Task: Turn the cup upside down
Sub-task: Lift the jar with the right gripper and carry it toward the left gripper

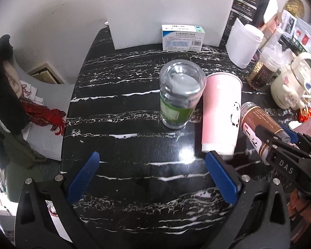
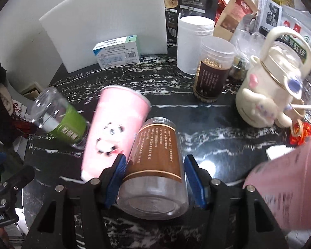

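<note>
- Left wrist view: the left gripper hovers with jaws spread and empty over the black marble table; the clear plastic cup with brown label is off to its right, held tilted by the right gripper.
- Right wrist view: the right gripper pinches the cup across its body, long axis running forward from the jaws, clear end nearest the camera; the pink paper cup stands touching its left.

the cup is a clear plastic tumbler with a brown printed label band around its middle. in the right wrist view it sits low in the centre of the frame, tilted off upright, one clear end wide toward the camera and the other pointing up and away. in the left wrist view it lies at the right edge, leaning diagonally, one clear end toward the upper left.
</note>
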The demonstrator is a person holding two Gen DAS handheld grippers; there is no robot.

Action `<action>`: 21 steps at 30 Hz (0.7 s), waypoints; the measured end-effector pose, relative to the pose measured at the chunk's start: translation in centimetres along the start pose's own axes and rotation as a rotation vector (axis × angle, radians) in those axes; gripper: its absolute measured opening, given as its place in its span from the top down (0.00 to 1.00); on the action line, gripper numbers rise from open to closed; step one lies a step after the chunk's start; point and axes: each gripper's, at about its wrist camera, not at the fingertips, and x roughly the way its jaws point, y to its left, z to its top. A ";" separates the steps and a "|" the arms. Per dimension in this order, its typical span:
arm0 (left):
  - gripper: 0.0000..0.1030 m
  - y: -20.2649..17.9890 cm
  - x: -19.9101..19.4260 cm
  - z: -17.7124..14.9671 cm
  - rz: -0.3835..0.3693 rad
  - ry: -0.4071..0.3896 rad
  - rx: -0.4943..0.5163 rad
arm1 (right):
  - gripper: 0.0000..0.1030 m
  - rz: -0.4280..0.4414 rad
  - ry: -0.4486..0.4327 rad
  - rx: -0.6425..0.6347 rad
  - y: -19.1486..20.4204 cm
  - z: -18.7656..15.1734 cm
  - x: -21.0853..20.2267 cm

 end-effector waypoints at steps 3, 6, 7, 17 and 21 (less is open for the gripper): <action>0.01 0.4 -0.5 -1.0 -0.011 -0.003 0.007 | 0.43 -0.006 -0.021 0.018 0.2 -1.5 -1.1; 0.01 0.8 -0.7 -2.1 -0.026 0.005 0.010 | 0.43 -0.005 -0.035 0.036 0.3 -3.0 -1.7; 0.01 0.9 -0.7 -2.3 -0.028 0.010 0.010 | 0.43 -0.003 -0.042 0.043 0.3 -3.6 -1.9; 0.01 1.4 -0.2 -4.4 -0.027 0.038 -0.021 | 0.43 0.003 -0.101 0.077 0.3 -7.3 -2.1; 0.01 1.6 0.1 -4.8 -0.009 0.043 -0.020 | 0.43 0.009 -0.083 0.071 0.8 -8.3 -1.1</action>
